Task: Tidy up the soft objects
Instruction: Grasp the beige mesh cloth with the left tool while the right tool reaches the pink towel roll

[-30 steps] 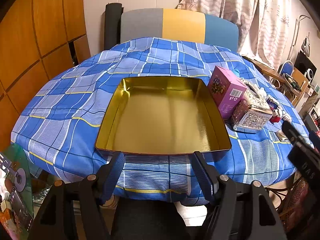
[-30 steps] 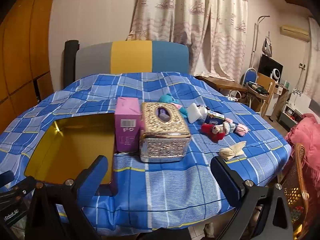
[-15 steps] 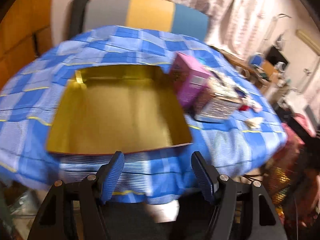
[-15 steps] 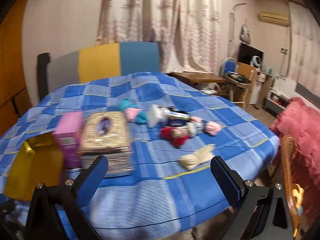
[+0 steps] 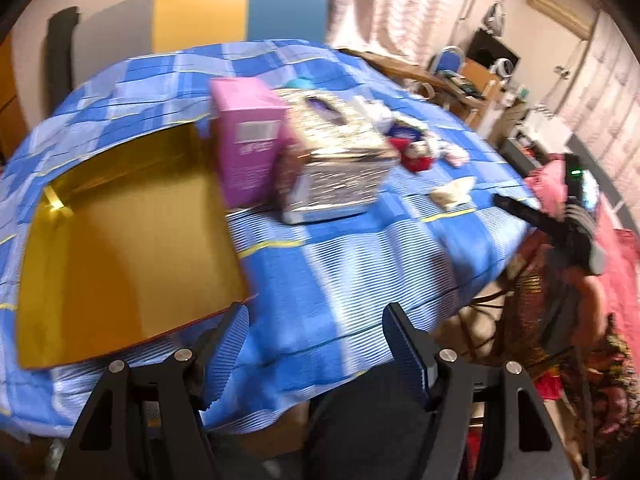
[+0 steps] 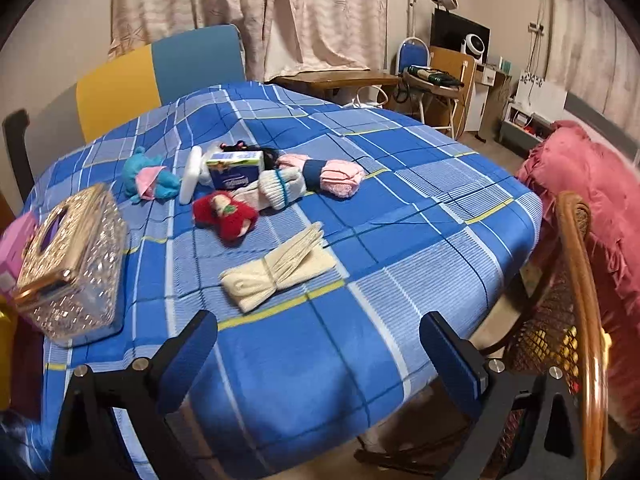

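We hold both tools released, left tool (image 5: 316,344) and right tool (image 6: 320,344), off the bench (image 6: 400,216). The cream gloves (image 6: 280,268) lie nearest; a shallow grip could snag the tablecloth instead.

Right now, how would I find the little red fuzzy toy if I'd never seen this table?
Start at the blue checked tablecloth and find the sparkly tissue box. Beside it lies a heap of soft things; the red plush toy sits at its near edge, just behind the cream gloves. It is the only bright red one.
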`<state>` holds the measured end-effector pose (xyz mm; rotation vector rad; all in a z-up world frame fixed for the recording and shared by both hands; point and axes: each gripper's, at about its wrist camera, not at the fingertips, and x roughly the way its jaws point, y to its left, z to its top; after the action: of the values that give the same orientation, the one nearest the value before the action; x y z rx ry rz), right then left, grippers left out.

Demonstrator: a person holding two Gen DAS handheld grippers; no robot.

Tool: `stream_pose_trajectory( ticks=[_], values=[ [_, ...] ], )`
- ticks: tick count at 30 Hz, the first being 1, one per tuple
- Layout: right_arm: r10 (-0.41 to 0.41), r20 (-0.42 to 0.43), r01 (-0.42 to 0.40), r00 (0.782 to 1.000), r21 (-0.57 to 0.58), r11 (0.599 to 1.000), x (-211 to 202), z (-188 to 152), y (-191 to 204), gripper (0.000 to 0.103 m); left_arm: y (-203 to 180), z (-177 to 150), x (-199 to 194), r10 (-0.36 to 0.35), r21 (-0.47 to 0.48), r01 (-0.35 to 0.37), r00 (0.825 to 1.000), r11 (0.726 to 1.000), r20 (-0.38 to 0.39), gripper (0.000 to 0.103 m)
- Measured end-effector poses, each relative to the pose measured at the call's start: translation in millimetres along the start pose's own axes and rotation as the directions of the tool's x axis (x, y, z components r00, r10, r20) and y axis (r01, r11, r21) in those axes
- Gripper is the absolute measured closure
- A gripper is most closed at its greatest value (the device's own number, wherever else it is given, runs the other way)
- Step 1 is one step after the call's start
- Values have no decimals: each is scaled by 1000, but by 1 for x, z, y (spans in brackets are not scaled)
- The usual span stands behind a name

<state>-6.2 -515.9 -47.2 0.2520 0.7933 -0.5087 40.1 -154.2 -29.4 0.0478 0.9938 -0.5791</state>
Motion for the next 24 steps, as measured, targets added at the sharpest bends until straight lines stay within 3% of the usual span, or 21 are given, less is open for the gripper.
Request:
stream_pose_trajectory(
  ticks=[3, 7, 11, 16, 21, 24],
  values=[
    [-3, 10, 3, 1000, 28, 1000, 7, 9, -14, 1, -19, 16, 12, -87, 7, 87, 996, 996, 7, 32],
    [-20, 19, 18, 1000, 75, 997, 14, 19, -39, 1, -63, 42, 39, -103, 113, 101, 995, 988, 10, 32],
    [-3, 23, 0, 1000, 116, 993, 18, 29, -63, 1, -106, 70, 84, -181, 167, 191, 981, 967, -73, 32],
    [16, 43, -22, 999, 143, 989, 18, 42, -89, 1, -165, 99, 139, -192, 313, 213, 977, 926, -96, 32],
    [47, 47, -54, 998, 139, 989, 19, 47, -101, 1, -185, 129, 188, -213, 316, 246, 967, 916, -137, 32],
    [105, 23, -108, 994, 158, 982, 25, 52, -105, 1, -196, 141, 213, -203, 372, 246, 967, 895, -151, 32]
  ],
)
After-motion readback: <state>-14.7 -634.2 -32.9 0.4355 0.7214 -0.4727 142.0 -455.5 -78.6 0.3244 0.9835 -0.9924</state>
